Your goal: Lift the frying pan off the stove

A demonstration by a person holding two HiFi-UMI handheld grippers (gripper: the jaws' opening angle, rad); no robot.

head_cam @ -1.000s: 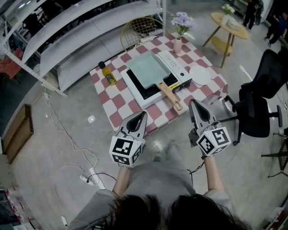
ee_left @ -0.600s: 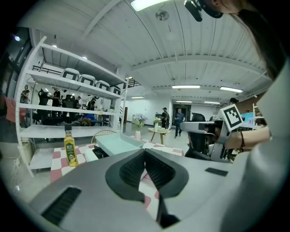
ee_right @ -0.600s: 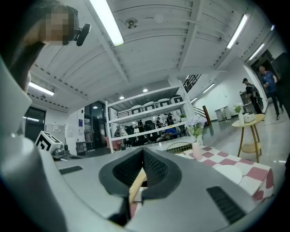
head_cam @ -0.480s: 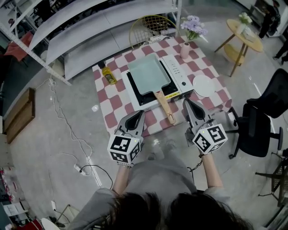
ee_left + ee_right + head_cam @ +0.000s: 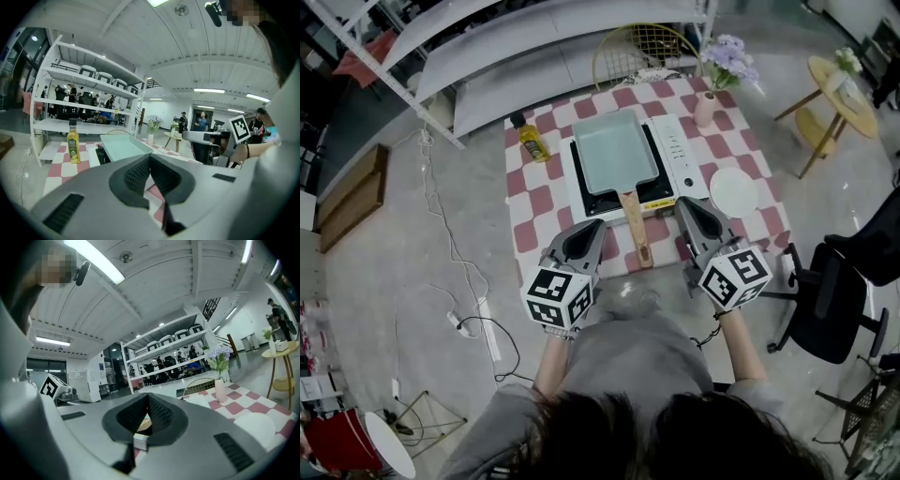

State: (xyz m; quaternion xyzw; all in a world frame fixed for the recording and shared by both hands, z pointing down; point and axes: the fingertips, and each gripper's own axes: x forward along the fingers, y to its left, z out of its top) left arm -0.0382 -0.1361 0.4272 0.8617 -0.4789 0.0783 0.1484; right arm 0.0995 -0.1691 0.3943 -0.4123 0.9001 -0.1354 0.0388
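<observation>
Grey concrete floor, long white shelving at the back, and centre stage a small table under a red-and-white checked cloth (image 5: 534, 202). On it a white portable stove with a black top (image 5: 680, 159). Sitting flat on that black top, the pale green rectangular frying pan (image 5: 614, 150), its light wooden handle (image 5: 635, 225) pointing toward the near table edge. Yellow oil bottle with a black cap (image 5: 530, 141) off to the stove's left, round white plate (image 5: 734, 190) to its right, pink vase of purple flowers (image 5: 705, 108) at the far right corner. Left gripper (image 5: 595, 227) just left of the handle, jaws pressed together, nothing between them. Right gripper (image 5: 682, 202) just right of it, likewise closed and empty. Neither touching the handle.
</observation>
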